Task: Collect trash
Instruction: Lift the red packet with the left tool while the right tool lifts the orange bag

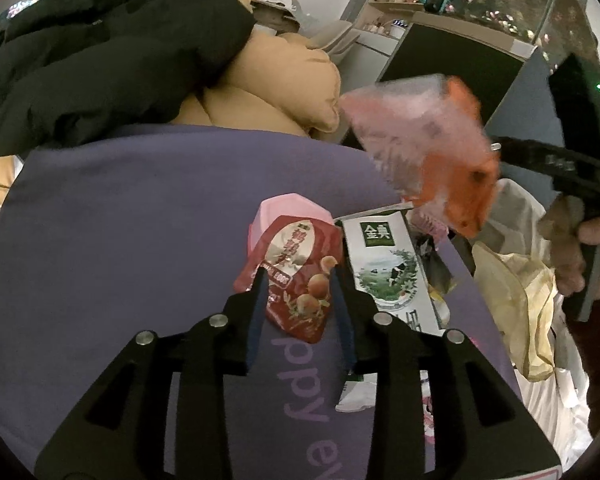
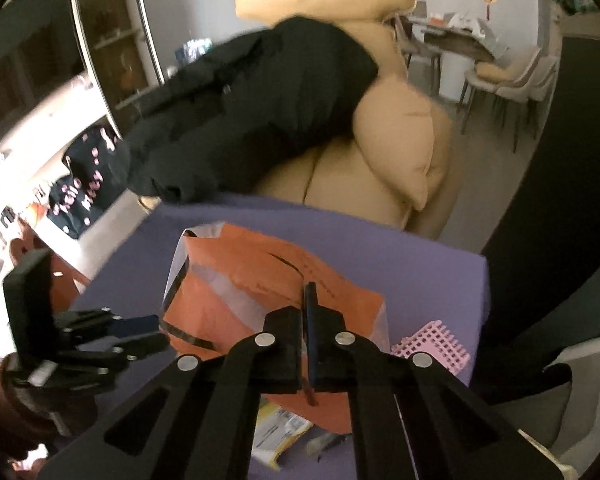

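1. Low in the right wrist view, the right gripper (image 2: 307, 304) has its jaws clamped tight on an orange-and-clear plastic mailer bag (image 2: 236, 280).
2. At lower centre of the left wrist view, the left gripper (image 1: 296, 280) has its jaws partly apart astride a dark red snack wrapper (image 1: 296, 276); contact unclear.
3. Beside it, right, a white-and-green milk carton (image 1: 384, 264) lies on the purple cloth (image 1: 120, 220).

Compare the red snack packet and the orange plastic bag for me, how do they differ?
The red snack packet is small, opaque and printed with round nuts; the orange plastic bag is larger, with clear patches. The packet sits between the left gripper's blue pads, lying on the purple cloth; the bag is pinched in the shut right gripper. Both are crinkly packaging.
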The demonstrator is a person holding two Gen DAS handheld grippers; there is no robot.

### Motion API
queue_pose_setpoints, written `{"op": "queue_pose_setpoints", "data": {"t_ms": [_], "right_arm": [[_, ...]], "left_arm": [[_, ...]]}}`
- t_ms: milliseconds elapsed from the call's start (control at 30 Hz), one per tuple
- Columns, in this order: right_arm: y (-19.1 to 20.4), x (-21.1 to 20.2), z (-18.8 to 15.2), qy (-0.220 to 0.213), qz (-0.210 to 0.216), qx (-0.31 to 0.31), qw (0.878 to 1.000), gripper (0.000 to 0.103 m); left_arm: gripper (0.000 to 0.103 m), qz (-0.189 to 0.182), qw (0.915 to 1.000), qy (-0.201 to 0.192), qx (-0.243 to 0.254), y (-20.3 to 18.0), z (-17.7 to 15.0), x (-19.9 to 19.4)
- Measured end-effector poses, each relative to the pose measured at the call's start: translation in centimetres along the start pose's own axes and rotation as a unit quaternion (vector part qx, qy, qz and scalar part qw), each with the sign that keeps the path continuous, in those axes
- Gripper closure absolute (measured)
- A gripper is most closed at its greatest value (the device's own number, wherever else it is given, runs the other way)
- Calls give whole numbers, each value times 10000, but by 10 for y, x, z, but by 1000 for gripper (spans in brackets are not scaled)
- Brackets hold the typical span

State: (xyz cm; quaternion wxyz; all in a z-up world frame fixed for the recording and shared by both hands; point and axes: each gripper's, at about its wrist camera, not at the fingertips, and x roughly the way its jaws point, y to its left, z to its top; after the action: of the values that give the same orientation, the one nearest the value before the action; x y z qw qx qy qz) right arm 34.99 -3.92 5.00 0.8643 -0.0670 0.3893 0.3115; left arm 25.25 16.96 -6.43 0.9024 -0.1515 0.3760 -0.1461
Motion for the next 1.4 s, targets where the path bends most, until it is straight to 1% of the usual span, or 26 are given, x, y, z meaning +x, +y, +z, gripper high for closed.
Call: {"op": "queue_pose_setpoints", "data": {"t_ms": [133,200,233,300,400,433,500,567,633,667,733,800,867,900,933,967,1000,1033,1067,1100,1200,1233,1267,1400], "right_arm": [[-2,-28,-6,-240,16,134,9996,99],[-6,-37,-11,-272,10,249,9993,99],[-9,-43,-14,-277,50,336,9990,99],[-15,-50,-24,-262,120,535,9982,99],[-17,-55,-41,-220,-14,543,9983,99],[-16,-55,-47,-199,-41,531,9984,99],[-16,-52,-57,-96,-33,521,9986,99],[-16,-47,-68,37,62,537,9985,99],[-12,-37,-81,263,335,546,9976,99],[-10,-35,-87,299,359,542,9974,99],[-3,-27,-99,508,485,412,9967,99],[9,-23,-109,651,589,153,9960,98],[20,-25,-116,670,488,-185,9964,92],[25,-28,-118,643,388,-388,9964,76],[28,-32,-120,617,342,-524,9961,59],[29,-36,-121,595,374,-629,9955,54],[31,-41,-122,535,423,-726,9950,52],[30,-45,-123,497,399,-755,9951,52],[29,-49,-123,450,352,-767,9954,52],[26,-55,-123,368,314,-741,9961,52],[11,-63,-115,32,324,-509,9982,51],[6,-60,-112,-2,298,-419,9987,51],[0,-53,-108,27,312,-317,9990,51],[-18,-11,-103,309,237,-174,9991,51]], "left_arm": [[66,-120,9998,-164,-64,10,2,-3],[63,-150,9997,-165,-103,16,3,-2],[60,-170,9997,-124,-102,18,4,0],[60,-129,9999,16,-37,19,6,8],[60,57,9997,175,137,18,6,22],[60,68,9996,217,140,18,6,25],[60,-45,9992,376,151,17,8,33],[58,-67,9988,426,233,13,9,37],[57,-79,9985,472,257,11,10,41],[56,-71,9985,497,232,11,11,42],[53,-89,9984,535,189,11,11,44],[52,-78,9982,582,149,11,11,47],[50,-37,9981,606,146,11,11,48],[50,-12,9980,618,148,9,10,48],[51,7,9979,630,126,9,9,48],[52,10,9979,649,58,8,9,48],[61,-13,9978,666,2,8,7,48],[68,-37,9975,699,-26,6,7,48],[69,14,9976,695,-27,4,5,47],[75,5,9977,682,-18,3,3,45],[82,-136,9980,616,-18,-5,-1,35],[87,-148,9981,598,-18,-6,-2,32],[90,-152,9983,556,-26,-8,-3,27],[90,-207,9989,387,-160,-11,-7,6]]}}
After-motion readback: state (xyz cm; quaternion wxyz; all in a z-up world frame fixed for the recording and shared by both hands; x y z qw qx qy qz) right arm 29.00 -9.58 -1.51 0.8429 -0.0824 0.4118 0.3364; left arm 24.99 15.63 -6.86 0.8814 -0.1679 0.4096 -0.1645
